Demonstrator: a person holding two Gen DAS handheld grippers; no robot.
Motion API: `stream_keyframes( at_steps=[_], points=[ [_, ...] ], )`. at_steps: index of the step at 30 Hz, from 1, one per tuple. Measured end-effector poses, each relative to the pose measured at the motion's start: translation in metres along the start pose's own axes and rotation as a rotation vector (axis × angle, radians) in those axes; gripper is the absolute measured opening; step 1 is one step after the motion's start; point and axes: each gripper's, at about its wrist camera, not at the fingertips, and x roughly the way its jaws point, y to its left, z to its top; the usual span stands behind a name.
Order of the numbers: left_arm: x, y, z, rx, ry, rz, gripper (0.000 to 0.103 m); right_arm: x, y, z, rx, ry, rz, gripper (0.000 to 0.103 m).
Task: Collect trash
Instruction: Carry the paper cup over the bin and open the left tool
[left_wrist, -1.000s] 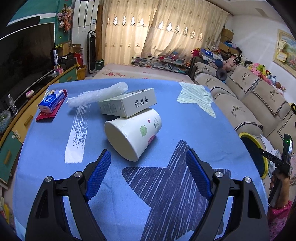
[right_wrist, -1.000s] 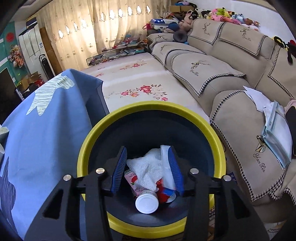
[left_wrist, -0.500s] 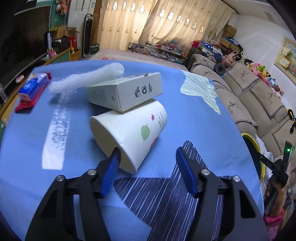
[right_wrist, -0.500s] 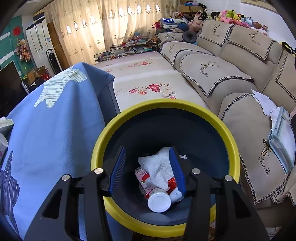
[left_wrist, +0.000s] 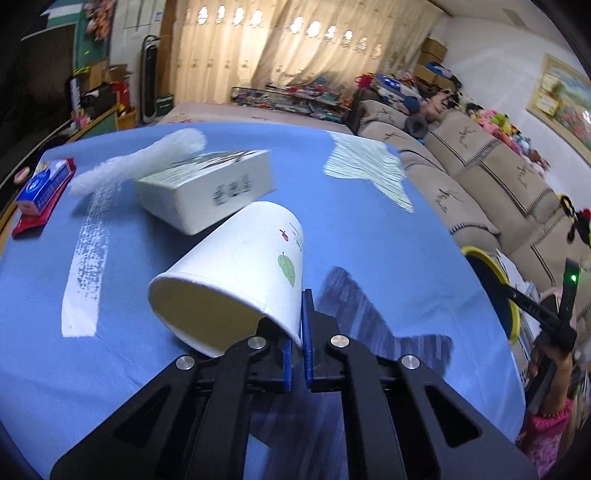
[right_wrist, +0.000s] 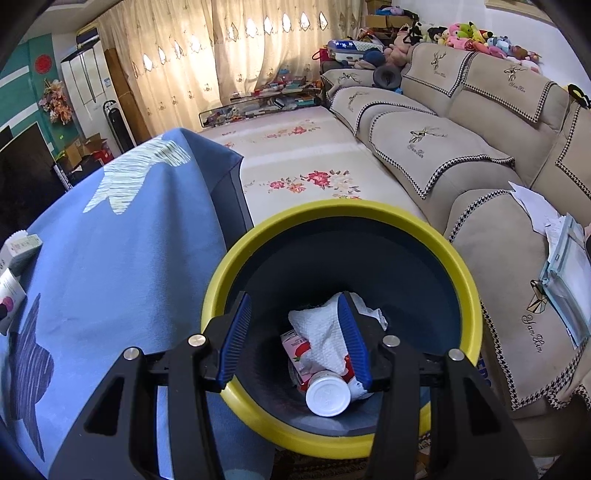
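The paper cup's (left_wrist: 236, 280) rim is pinched by the clenched left gripper (left_wrist: 297, 354) above the blue tablecloth (left_wrist: 122, 362); a carton (left_wrist: 207, 192) lies behind. The right gripper (right_wrist: 295, 343) is held released, empty, over the yellow-rimmed bin (right_wrist: 469, 280).

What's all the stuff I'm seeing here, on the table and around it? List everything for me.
cup: 1, white paper with leaf print, on its side on the table, rim pinched by the left gripper
box: 1, white, behind the cup
foam wrap: 1, white, behind the box
tissue pack: 1, blue, far left of the table on a red packet
tablecloth: 1, blue with stars
bin: 1, dark with yellow rim, beside the table; holds a paper towel, a carton and a white-capped container
sofa: 1, beige, beyond the bin
left gripper: 1, black with blue fingers, shut on the cup
right gripper: 1, same colours, open and empty above the bin
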Motion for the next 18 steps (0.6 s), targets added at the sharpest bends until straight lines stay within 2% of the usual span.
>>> stream_keyframes(
  at_steps=[5,8,13,18],
  points=[
    [-0.016,-0.039,-0.003,0.098,-0.022,-0.026,0.005,-0.019,-0.012,-0.005,0.012,-0.03,0.001,0.047],
    [-0.022,-0.07,-0.004,0.16,-0.02,-0.068,0.005,-0.031,-0.022,-0.009,0.019,-0.047,-0.008,0.047],
    [-0.017,-0.138,-0.003,0.27,0.004,-0.171,0.005,-0.047,-0.047,-0.019,0.048,-0.068,-0.029,0.047],
    [0.006,-0.224,-0.001,0.397,0.049,-0.28,0.005,-0.056,-0.077,-0.027,0.086,-0.075,-0.059,0.047]
  ],
)
